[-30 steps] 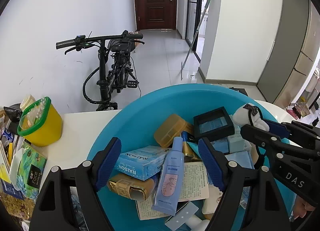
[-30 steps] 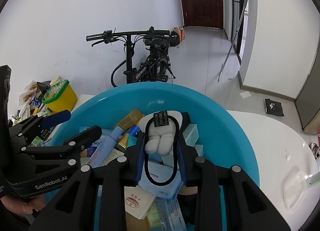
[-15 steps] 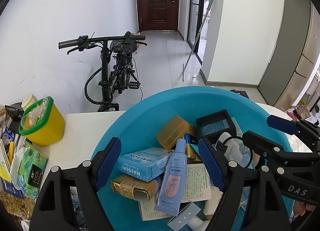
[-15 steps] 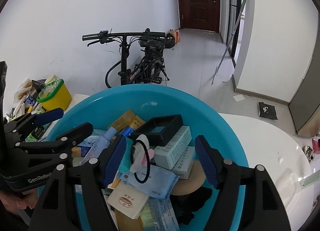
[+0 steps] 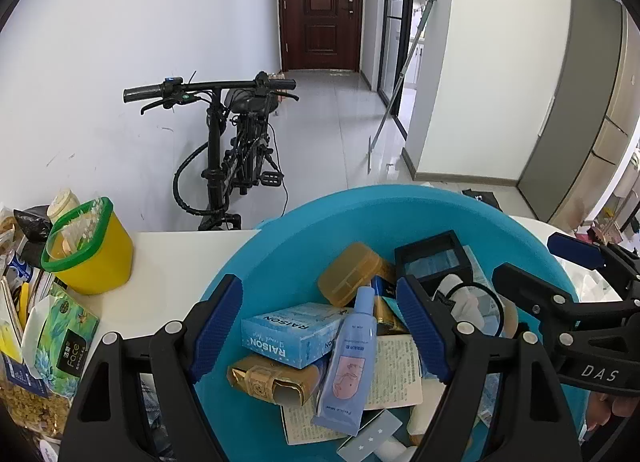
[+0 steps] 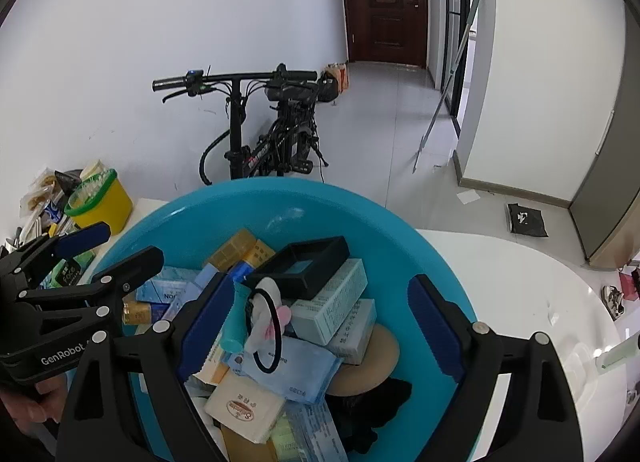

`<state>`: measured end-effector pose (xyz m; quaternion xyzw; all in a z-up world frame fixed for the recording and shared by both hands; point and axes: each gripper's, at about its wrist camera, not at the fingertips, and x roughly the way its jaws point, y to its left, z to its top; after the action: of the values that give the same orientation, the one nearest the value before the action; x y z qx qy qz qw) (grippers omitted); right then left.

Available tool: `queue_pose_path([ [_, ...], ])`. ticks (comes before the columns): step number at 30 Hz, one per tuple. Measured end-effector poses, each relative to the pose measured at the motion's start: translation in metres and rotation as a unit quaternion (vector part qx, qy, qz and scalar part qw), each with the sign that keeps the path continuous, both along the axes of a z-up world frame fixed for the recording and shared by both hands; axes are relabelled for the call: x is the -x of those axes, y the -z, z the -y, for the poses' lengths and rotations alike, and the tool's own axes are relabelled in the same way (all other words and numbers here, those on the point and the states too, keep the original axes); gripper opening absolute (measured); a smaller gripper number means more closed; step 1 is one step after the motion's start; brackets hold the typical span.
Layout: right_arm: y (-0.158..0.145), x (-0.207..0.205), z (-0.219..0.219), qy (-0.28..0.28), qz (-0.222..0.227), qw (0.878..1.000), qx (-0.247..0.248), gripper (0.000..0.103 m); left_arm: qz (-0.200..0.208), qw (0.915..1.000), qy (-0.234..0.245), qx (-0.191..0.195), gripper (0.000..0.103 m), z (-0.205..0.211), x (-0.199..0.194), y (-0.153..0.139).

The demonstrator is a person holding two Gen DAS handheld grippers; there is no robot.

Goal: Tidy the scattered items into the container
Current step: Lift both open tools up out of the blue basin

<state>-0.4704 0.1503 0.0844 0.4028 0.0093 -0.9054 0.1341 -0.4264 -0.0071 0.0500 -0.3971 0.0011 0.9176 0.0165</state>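
White tabletop [image 5: 180, 262] bears the blue basin [image 6: 360, 213]; both claws gape, the right [image 6: 320, 326] just opening.

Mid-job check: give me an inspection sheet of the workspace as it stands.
Surface: white table, partly bare.
Job's things: blue basin piled with boxes; hair tie with plush charm lies on top, free of the pads.
Clutter: yellow tub and packets at the table's left edge.
Grippers: left gripper open, empty; right gripper open, jaws just opened.
Cables: nothing seen.
Surroundings: bicycle, brown door.
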Motion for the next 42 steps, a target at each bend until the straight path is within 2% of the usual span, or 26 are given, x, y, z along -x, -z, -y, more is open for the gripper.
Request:
queue_pose_path([
  [5, -0.017, -0.013, 0.001, 0.006, -0.055, 0.998, -0.008, 0.088, -0.034, 0.9993, 0.005, -0.016, 0.082, 0.002, -0.007, -0.012],
  [9, -0.031, -0.022, 0.002, 0.013, -0.091, 0.996, -0.004, 0.088, -0.087, 0.9962, -0.008, -0.002, 0.082, 0.002, -0.017, -0.027],
  [11, -0.037, -0.025, 0.002, 0.022, -0.108, 0.994, -0.009, 0.088, -0.128, 0.9916, -0.017, -0.003, 0.083, 0.004, -0.026, -0.037],
  [12, -0.04, -0.026, 0.001, 0.023, -0.117, 0.993, -0.007, 0.088, -0.153, 0.988, -0.018, -0.006, 0.089, 0.005, -0.032, -0.043],
  [15, -0.049, -0.032, -0.003, 0.021, -0.146, 0.989, 0.018, 0.097, -0.207, 0.9782, -0.008, -0.011, 0.091, 0.005, -0.047, -0.057],
  [17, -0.054, -0.036, -0.006, 0.018, -0.164, 0.986, 0.036, 0.102, -0.232, 0.9727, -0.006, -0.007, 0.095, 0.005, -0.054, -0.064],
  [19, -0.058, -0.039, -0.009, 0.016, -0.181, 0.982, 0.05, 0.102, -0.253, 0.9674, -0.015, -0.004, 0.103, 0.006, -0.058, -0.069],
  [21, -0.063, -0.043, -0.011, 0.018, -0.198, 0.978, 0.058, 0.102, -0.271, 0.9624, -0.014, -0.015, 0.103, 0.011, -0.065, -0.072],
  [23, -0.067, -0.047, -0.012, 0.021, -0.214, 0.975, 0.059, 0.102, -0.278, 0.96, -0.01, -0.03, 0.103, 0.015, -0.066, -0.075],
  [28, -0.074, -0.055, -0.009, 0.016, -0.233, 0.971, 0.052, 0.102, -0.275, 0.9608, -0.011, -0.036, 0.103, 0.02, -0.068, -0.078],
  [36, -0.075, -0.067, -0.012, 0.017, -0.222, 0.973, 0.063, 0.102, -0.25, 0.9676, -0.003, -0.036, 0.103, 0.019, -0.083, -0.073],
  [42, -0.085, -0.086, -0.014, 0.016, -0.219, 0.974, 0.06, 0.102, -0.244, 0.9689, 0.0, -0.04, 0.103, 0.016, -0.106, -0.08],
])
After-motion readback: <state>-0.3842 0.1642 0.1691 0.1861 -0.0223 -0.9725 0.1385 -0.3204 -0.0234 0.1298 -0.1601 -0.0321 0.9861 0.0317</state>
